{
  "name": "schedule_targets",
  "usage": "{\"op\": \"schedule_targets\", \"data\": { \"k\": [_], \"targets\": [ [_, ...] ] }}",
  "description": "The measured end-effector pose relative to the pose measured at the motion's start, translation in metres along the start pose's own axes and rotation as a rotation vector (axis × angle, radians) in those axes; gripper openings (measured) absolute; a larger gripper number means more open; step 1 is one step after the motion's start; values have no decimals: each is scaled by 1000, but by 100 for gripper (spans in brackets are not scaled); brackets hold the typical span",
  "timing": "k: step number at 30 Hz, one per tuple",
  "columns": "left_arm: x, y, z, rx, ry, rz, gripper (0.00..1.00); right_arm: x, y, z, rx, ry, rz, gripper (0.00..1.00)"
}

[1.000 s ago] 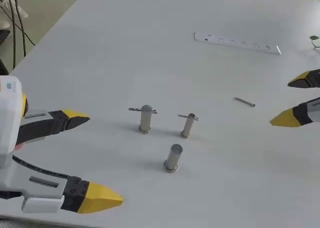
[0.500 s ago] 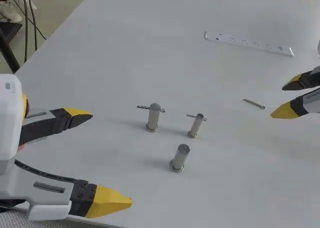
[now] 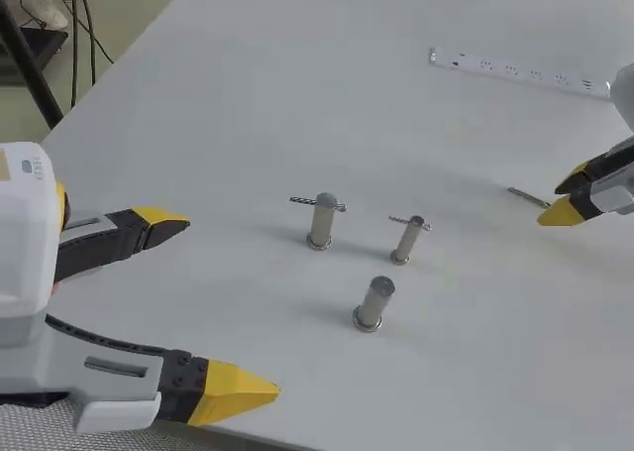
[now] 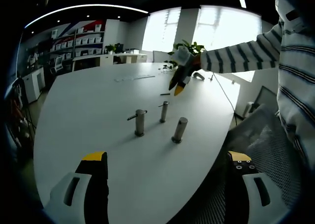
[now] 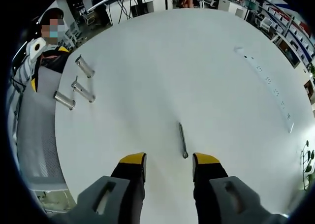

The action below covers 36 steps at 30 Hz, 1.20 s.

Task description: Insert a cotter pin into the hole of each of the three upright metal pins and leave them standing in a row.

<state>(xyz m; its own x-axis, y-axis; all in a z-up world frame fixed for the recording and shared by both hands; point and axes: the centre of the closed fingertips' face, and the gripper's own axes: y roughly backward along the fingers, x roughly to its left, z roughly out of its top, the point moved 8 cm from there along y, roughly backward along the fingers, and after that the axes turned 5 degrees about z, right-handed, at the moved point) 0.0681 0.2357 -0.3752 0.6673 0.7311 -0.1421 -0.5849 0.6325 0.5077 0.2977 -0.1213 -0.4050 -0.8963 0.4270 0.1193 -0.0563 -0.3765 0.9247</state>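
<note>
Our right gripper, jaws apart, sits just behind the cotter pin (thin, flat); closing off-centre, we could flick it away. Left gripper gapes too.

A white table spans the head view. A white power strip lies on it at upper right. Black cables hang at upper left. In the left gripper view, shelves stand at upper left and bright windows at top centre.

Looking down from head height over the counter, facing the upright pins from low at the left, hovering near the loose cotter pin at the right, sharing those pins in every view.
</note>
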Motion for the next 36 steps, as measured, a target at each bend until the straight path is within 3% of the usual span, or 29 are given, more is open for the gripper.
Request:
{"op": "schedule_targets", "data": {
  "k": [7,12,18,24,36],
  "targets": [
    [5,-3,0,2,23,30,99,-12,-7,-2,4,-14,-3,26],
    [6,-3,1,-6,31,30,99,-32,-9,1,7,-29,-13,20],
    [3,-3,-1,8,28,23,99,-45,-11,4,46,-19,-16,17],
    [4,-3,-1,9,30,26,99,-49,-12,8,46,-28,-13,6],
    [4,-4,-2,5,43,20,99,-50,-18,10,109,26,-13,4]
  ]
}}
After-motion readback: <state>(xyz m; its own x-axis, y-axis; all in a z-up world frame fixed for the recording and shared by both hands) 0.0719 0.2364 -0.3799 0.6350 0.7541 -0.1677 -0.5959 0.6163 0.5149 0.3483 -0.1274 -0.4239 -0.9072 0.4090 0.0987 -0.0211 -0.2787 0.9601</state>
